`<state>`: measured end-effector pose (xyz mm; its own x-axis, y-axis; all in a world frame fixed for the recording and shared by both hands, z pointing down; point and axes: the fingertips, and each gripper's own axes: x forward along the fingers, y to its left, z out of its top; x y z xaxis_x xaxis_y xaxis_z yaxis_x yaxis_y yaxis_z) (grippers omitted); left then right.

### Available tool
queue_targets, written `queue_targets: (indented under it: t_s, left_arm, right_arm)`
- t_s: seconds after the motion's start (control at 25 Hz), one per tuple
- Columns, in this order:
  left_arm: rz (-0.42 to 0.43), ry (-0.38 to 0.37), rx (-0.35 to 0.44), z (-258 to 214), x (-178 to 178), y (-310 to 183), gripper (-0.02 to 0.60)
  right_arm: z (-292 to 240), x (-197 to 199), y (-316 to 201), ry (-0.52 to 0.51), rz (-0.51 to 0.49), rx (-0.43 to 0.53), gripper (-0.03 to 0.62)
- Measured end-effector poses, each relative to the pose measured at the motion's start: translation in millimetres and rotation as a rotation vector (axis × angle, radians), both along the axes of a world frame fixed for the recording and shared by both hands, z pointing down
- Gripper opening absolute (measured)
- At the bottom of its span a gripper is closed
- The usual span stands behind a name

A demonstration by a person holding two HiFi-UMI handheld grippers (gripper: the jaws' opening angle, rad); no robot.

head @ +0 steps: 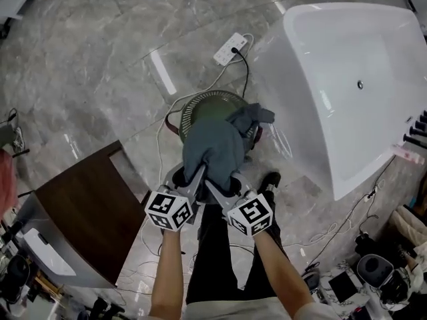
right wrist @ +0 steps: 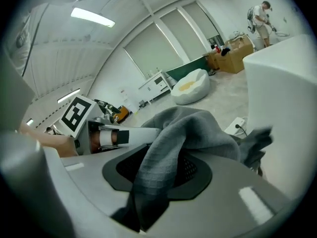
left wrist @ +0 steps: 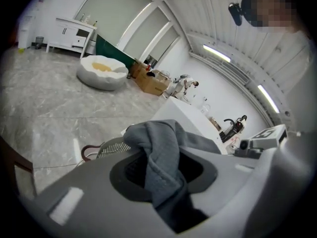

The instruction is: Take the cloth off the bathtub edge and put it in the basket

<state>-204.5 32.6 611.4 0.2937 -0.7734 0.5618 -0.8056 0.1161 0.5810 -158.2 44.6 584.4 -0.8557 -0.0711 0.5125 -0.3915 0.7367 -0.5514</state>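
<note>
Both bare forearms reach up from 6 o'clock, close together. The left hand-held gripper (head: 195,182) and right hand-held gripper (head: 217,191) angle inward, their tips nearly meeting toward 12 o'clock. Each one's jaws pinch a fold of the cloth (head: 213,145).

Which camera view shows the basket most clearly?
The head view: the round basket is seen from above beside the bathtub, partly hidden by the grey cloth. The left gripper view shows only a piece of its ribbed rim; the right gripper view hardly shows it.

No legible text (in any view)
</note>
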Motion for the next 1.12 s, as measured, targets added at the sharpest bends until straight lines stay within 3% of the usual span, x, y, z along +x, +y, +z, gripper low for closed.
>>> queue_targets:
  t_s: [0.12, 0.32, 0.6, 0.84, 1.12]
  left_arm:
    - [-0.019, 0.002, -0.036, 17.0, -13.1, 6.6, 0.169]
    - [0.041, 0.017, -0.054, 37.3, -8.0, -5.9, 0.169]
    - [0.082, 0.059, -0.037, 46.8, -5.7, -34.9, 0.167]
    - [0.152, 0.038, -0.107, 74.3, 1.2, -40.8, 0.169]
    - [0.085, 0.008, -0.154, 91.2, -23.1, -43.0, 0.209]
  right_arm:
    - [20.0, -14.6, 6.7, -0.010, 0.012, -0.090, 0.122]
    - [47.9, -11.4, -3.0, 0.012, 0.076, -0.168, 0.121]
    - [76.7, 23.6, -48.2, 0.083, 0.151, -0.162, 0.120]
    - [106.2, 39.3, -74.2, 0.212, 0.127, -0.112, 0.118]
    - [147.1, 47.9, -95.8, 0.325, 0.166, -0.127, 0.112]
